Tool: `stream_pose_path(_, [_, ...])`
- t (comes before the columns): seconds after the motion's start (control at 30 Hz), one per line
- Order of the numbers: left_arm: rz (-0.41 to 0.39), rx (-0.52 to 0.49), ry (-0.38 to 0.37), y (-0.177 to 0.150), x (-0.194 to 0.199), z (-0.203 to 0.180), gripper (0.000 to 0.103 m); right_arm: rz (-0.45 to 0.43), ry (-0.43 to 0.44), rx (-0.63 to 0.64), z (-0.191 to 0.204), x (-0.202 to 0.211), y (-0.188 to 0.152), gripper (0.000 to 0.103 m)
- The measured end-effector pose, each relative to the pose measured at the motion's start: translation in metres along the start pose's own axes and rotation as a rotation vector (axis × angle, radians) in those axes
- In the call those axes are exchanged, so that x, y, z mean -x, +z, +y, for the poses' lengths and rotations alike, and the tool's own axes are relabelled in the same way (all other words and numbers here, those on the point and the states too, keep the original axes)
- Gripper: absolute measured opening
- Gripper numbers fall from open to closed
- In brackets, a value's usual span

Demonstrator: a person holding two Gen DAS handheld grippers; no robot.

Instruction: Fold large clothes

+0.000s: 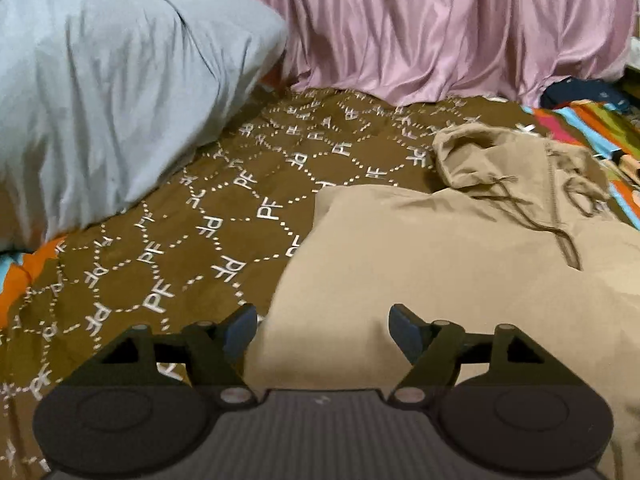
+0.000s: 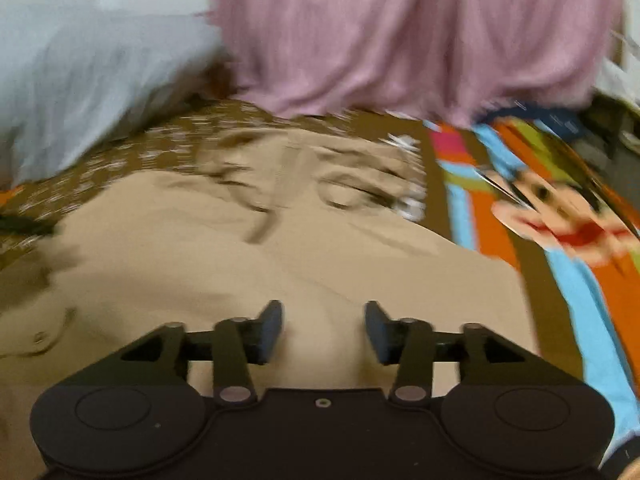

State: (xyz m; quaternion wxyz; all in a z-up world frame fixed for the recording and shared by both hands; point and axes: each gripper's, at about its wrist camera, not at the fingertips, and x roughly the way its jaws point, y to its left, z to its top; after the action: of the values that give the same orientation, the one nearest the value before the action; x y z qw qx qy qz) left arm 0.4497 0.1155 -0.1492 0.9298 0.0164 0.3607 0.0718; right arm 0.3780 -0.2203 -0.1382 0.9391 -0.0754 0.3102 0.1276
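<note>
**Tan hoodie spread on a patterned bed, both tongs open above it**

The bed was covered by a brown blanket printed with white dotted hexagons and "PF" letters [image 1: 224, 200], which lay over a bright striped cartoon-print sheet [image 2: 576, 216]. A pink satin drape [image 1: 440, 28] hung behind the bed, and a large pale grey pillow [image 1: 104, 96] rested at the far left. The tan fleece hoodie with dark drawstrings [image 1: 420, 252] lay flat on the brown blanket, its hood crumpled at the far end and its left edge passing between the fingers of the left tongs. The left tongs [image 1: 323, 330] stood wide apart and gripped nothing. The right tongs [image 2: 323, 330] hung over the hoodie's body, spread moderately apart and likewise empty; that view was motion-blurred.
</note>
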Motion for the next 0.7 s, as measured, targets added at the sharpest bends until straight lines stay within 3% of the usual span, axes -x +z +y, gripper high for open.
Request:
stream_pose_path(0.1, [0.096,-0.008,0.074,-0.001,-0.037,-0.002,0.075,0.051,0.029,0.121,0.028,-0.016,-0.012,0.051])
stream_pose_path(0.2, [0.059,0.006,0.065,-0.012,-0.044,0.004,0.079,0.119,0.029,0.126,0.033,-0.033,-0.029,0.052])
stream_pose_path(0.27, [0.063,0.023,0.057,-0.013,-0.041,0.007,0.079,0.097,0.019,0.108,0.034,-0.034,-0.037,0.060])
stream_pose_path(0.37, [0.074,0.033,0.045,-0.013,-0.020,0.013,0.078,0.082,0.022,0.082,0.030,-0.030,-0.039,0.062])
stream_pose_path(0.43, [0.051,0.007,0.007,-0.019,0.001,0.018,0.091,0.084,0.033,0.046,0.024,-0.023,-0.034,0.062])
stream_pose_path(0.5, [0.100,-0.030,0.005,-0.032,0.011,0.017,0.091,0.071,0.037,0.051,0.018,-0.010,-0.030,0.069])
stream_pose_path(0.57, [0.166,-0.058,0.021,-0.042,0.012,0.016,0.091,0.116,0.021,0.087,0.019,-0.007,-0.034,0.076])
stream_pose_path(0.63, [0.183,-0.041,0.033,-0.046,0.026,0.021,0.088,0.203,0.022,0.094,0.017,-0.013,-0.042,0.076])
stream_pose_path(0.7, [0.169,-0.002,0.023,-0.047,0.052,0.028,0.089,0.204,0.042,0.039,0.008,-0.006,-0.040,0.074])
